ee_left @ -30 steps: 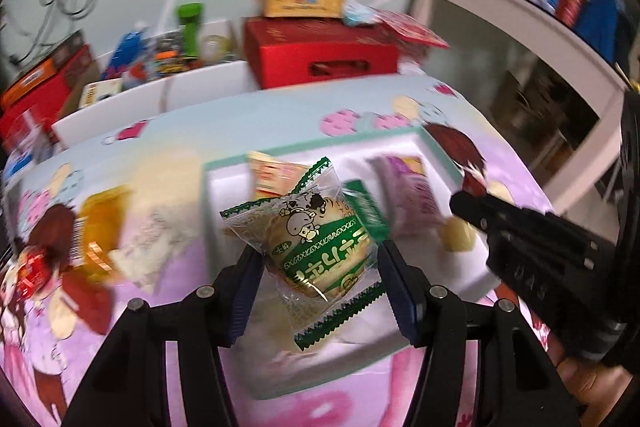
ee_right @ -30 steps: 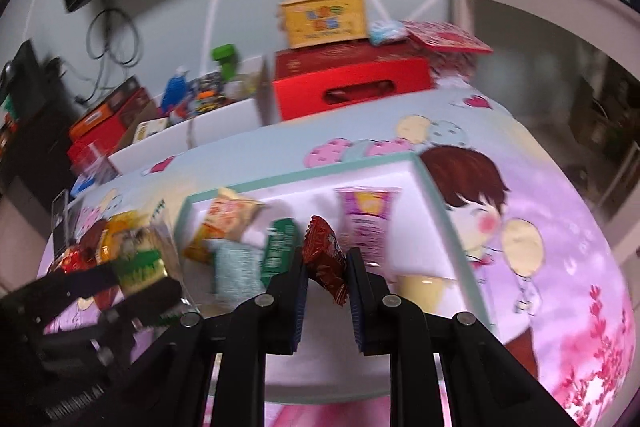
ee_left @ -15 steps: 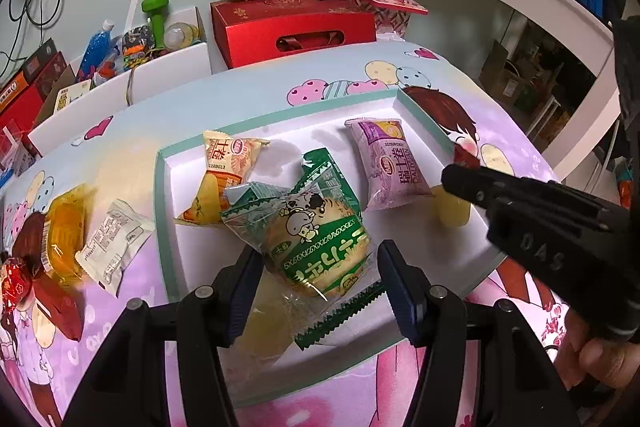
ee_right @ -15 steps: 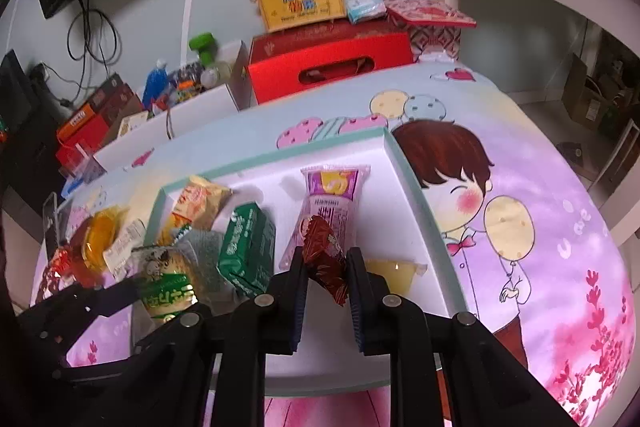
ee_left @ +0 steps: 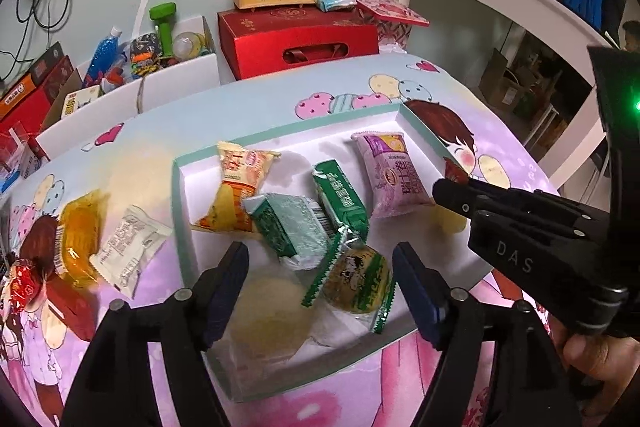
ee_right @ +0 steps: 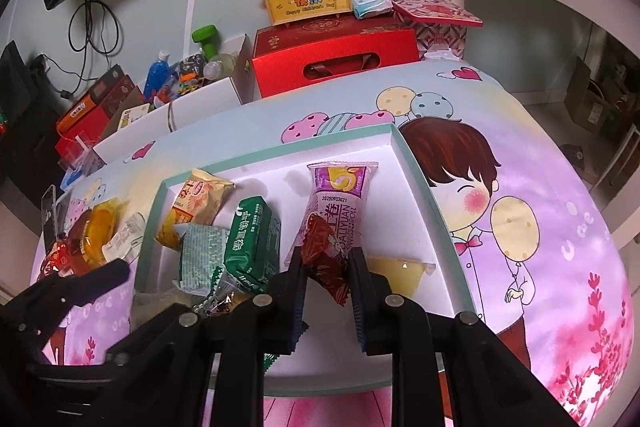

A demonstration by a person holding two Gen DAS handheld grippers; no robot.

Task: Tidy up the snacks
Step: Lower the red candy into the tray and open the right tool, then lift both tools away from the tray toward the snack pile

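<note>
A white tray with a teal rim (ee_left: 178,211) (ee_right: 436,203) lies on the cartoon tablecloth and holds several snack packs. My left gripper (ee_left: 320,275) is open above the tray's near part. The green-edged cake pack (ee_left: 356,283) lies in the tray between its fingers, released. My right gripper (ee_right: 326,267) is shut on a red-brown snack packet (ee_right: 324,259), held above the purple swiss roll pack (ee_right: 340,195). The right gripper also shows at the right of the left wrist view (ee_left: 444,187).
In the tray lie an orange pack (ee_left: 236,183), two green packs (ee_left: 340,195) and a yellow jelly cup (ee_right: 396,271). Left of the tray lie a white sachet (ee_left: 128,247), an orange jelly (ee_left: 78,239) and red candies (ee_left: 24,287). A red box (ee_left: 300,39) stands behind.
My left gripper has opened and let go of the green-edged cake pack, which now lies in the tray. My right gripper still holds the red-brown packet over the tray.
</note>
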